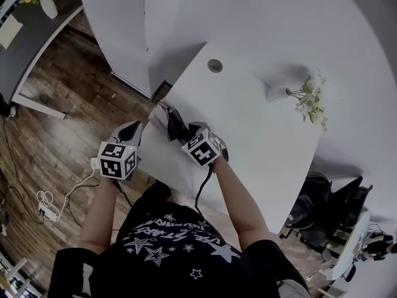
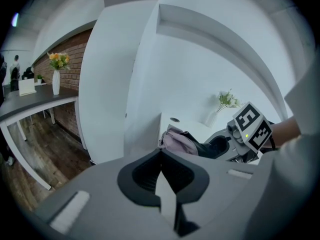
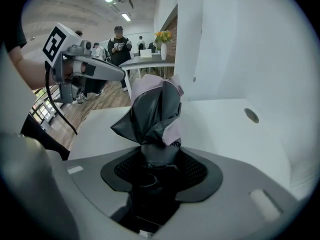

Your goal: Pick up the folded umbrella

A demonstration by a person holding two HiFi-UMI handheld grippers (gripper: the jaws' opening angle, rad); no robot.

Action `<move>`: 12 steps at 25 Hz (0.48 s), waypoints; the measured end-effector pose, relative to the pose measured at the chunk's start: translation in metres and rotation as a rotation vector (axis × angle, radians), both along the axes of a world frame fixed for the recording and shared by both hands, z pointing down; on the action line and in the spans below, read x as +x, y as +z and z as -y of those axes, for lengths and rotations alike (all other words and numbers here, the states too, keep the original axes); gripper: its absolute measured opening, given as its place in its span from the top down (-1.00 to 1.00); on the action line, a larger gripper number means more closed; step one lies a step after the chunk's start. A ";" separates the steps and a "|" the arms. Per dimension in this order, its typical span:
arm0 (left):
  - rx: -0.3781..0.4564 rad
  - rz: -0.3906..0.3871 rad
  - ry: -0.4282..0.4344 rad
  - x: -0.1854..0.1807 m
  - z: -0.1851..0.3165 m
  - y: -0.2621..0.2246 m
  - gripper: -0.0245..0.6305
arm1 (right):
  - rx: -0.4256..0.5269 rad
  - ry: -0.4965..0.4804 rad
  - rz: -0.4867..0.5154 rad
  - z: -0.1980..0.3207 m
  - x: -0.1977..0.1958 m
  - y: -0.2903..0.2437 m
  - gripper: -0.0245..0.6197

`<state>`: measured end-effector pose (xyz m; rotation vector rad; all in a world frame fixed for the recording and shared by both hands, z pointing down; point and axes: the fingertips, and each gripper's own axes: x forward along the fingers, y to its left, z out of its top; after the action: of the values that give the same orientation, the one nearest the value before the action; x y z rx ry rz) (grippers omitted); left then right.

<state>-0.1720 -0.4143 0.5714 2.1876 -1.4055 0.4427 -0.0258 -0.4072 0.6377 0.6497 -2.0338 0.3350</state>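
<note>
Clamped between the jaws of the right hand-held gripper (image 3: 159,158), the folded umbrella (image 3: 152,111) is taken at its tight, bundled end, with dark cloth and pale pink folds flaring loose beyond. It is probably light, with a stiff core under soft, slippery fabric, so that firm neck looks the sound place to hold; loose flaps would slide. It sits at the left edge of the white worktop (image 1: 267,135). Near it, off that edge, the left hand-held gripper (image 2: 161,154) hangs with jaws together, empty.
</note>
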 end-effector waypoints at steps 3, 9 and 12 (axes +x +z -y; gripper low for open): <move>0.022 0.004 -0.002 -0.001 -0.004 -0.008 0.92 | 0.010 0.045 0.059 -0.002 0.000 -0.012 0.22; 0.056 0.013 0.008 0.012 -0.015 -0.031 0.92 | 0.057 0.138 0.160 -0.007 0.014 -0.050 0.22; 0.078 0.017 0.015 0.023 -0.018 -0.040 0.92 | 0.103 0.163 0.183 -0.011 0.028 -0.064 0.22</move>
<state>-0.1489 -0.3961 0.5316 2.2624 -1.4391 0.4187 0.0027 -0.3960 0.5734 0.8796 -2.1880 0.3994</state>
